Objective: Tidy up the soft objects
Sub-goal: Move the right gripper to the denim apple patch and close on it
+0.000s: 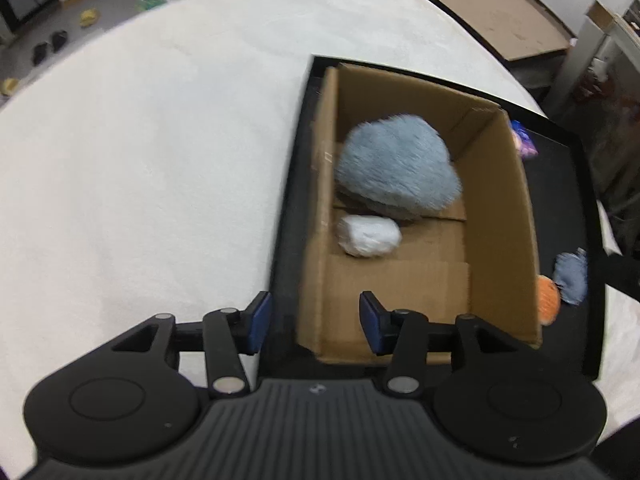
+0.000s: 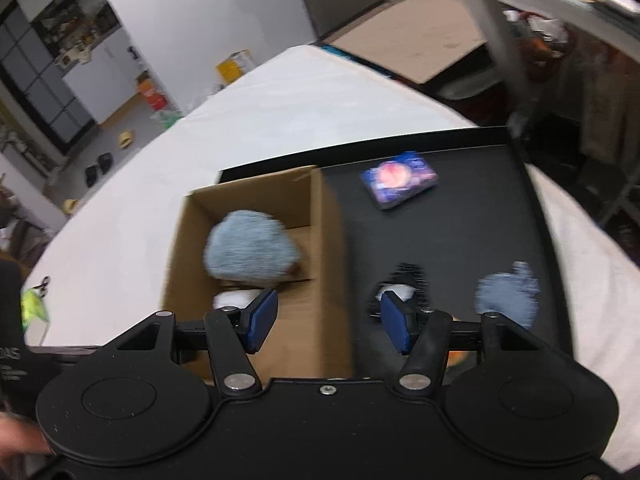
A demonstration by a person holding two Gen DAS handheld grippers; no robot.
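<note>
A cardboard box (image 1: 500,208) (image 2: 328,232) stands on a black tray (image 1: 576,208) (image 2: 460,232). Inside it lie a fluffy light-blue plush (image 1: 396,164) (image 2: 250,244) and a small white bundle (image 1: 368,235) (image 2: 234,299). On the tray right of the box lie a small blue fuzzy toy (image 1: 572,278) (image 2: 506,294), an orange soft thing (image 1: 548,298), a black-and-white soft thing (image 2: 404,284) and a blue packet with a pink picture (image 2: 398,179) (image 1: 524,138). My left gripper (image 1: 314,322) is open and empty over the box's near edge. My right gripper (image 2: 328,320) is open and empty above the box's right wall.
The tray sits on a white cloth-covered surface (image 1: 160,152) (image 2: 288,104). A brown board (image 2: 412,36) lies beyond the far edge. Shoes and clutter lie on the floor at the far left (image 1: 48,46).
</note>
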